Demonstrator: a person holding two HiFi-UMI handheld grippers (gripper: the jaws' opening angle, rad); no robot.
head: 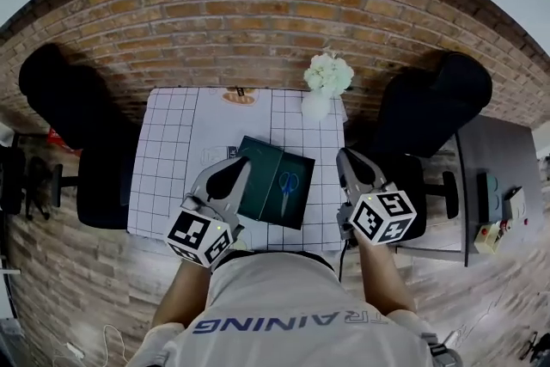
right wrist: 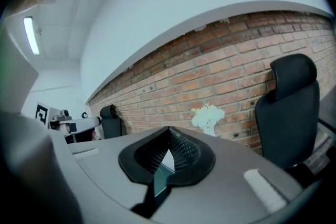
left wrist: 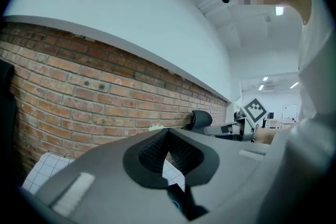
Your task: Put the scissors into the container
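Note:
Blue-handled scissors [head: 288,183] lie inside a dark green box-like container [head: 262,200] on the white gridded table [head: 172,150]. My left gripper [head: 241,162] hangs by the container's left edge, jaws shut with nothing between them. My right gripper [head: 342,155] is off the container's right side near the table's right edge, also shut and empty. In the left gripper view the left gripper [left wrist: 167,131] has its tips meeting and points at a brick wall. The right gripper view shows the right gripper [right wrist: 169,130] closed the same way, aimed at the wall above the table.
White flowers [head: 327,75] in a vase stand at the table's far right corner. A small orange item [head: 239,97] lies at the far edge. Black chairs [head: 69,99] [head: 434,103] flank the table. A grey side table [head: 503,159] with small devices is at the right.

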